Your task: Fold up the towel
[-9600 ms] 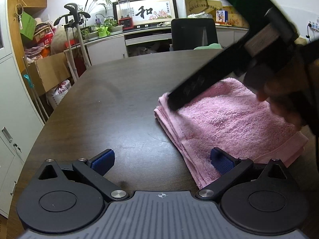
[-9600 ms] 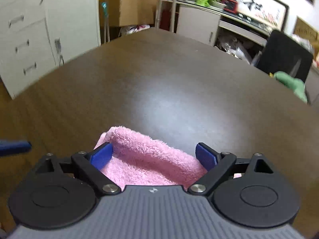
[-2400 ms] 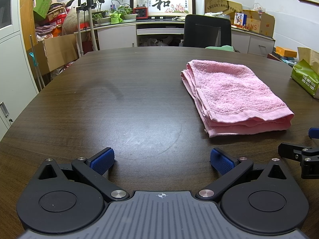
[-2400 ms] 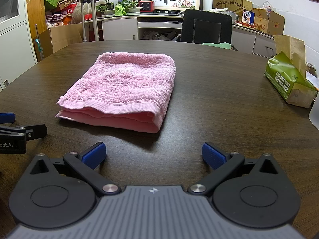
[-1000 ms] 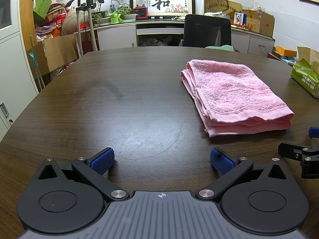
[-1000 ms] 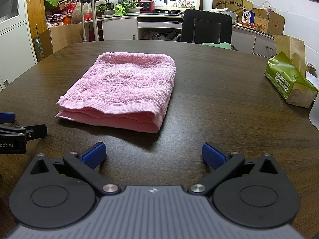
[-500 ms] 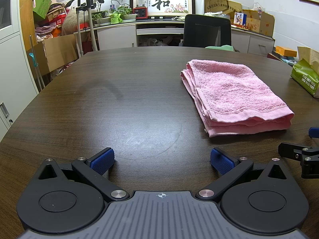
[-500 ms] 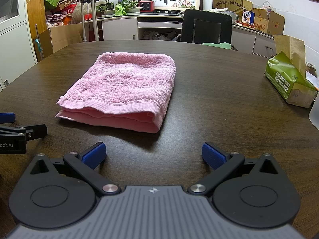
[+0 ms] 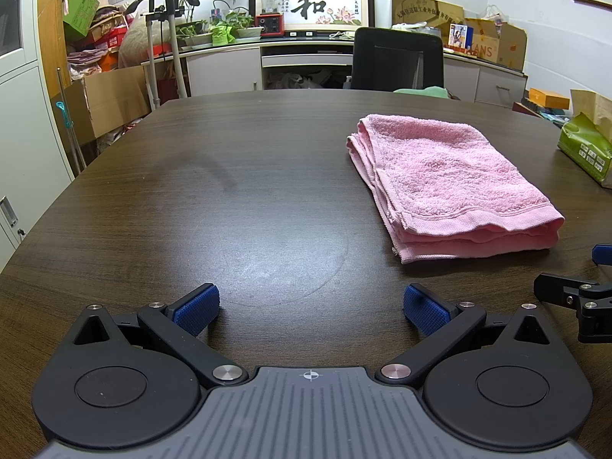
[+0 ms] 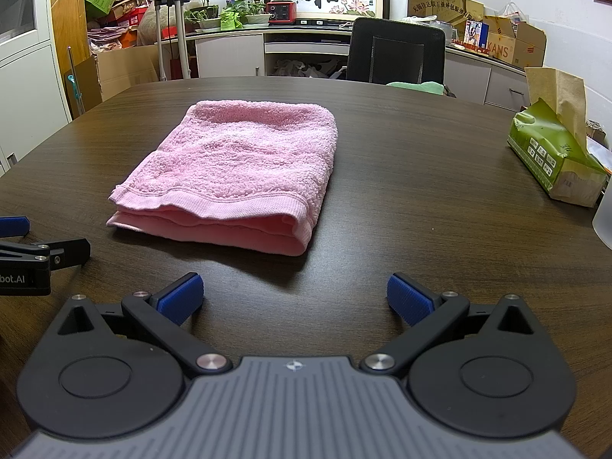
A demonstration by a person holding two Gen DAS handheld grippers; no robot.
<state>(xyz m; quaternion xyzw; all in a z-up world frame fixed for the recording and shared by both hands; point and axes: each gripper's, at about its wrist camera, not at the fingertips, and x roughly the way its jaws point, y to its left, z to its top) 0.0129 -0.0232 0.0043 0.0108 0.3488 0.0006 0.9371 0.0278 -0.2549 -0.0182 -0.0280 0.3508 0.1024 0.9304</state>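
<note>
A pink towel (image 10: 237, 176) of thick, looped terry lies folded into a neat rectangle of several layers on the dark, wood-grain table (image 9: 237, 191), its flat woven hem and stacked edges facing the cameras. The left gripper (image 9: 310, 308) rests low at the near edge of the table with its 2 blue, ribbed pads spread wide and nothing between them; the towel sits ahead and to its right, well apart. The right gripper (image 10: 294, 294) is likewise wide open and empty, just short of the towel's near edge. A green tissue pack (image 10: 554, 160) with a brown paper bag (image 10: 560, 91) behind it stands at the right side of the table. A black office chair (image 10: 396, 53) stands at the far edge, with white cabinets (image 10: 229, 55) and cardboard boxes (image 10: 512, 44) beyond.
</note>
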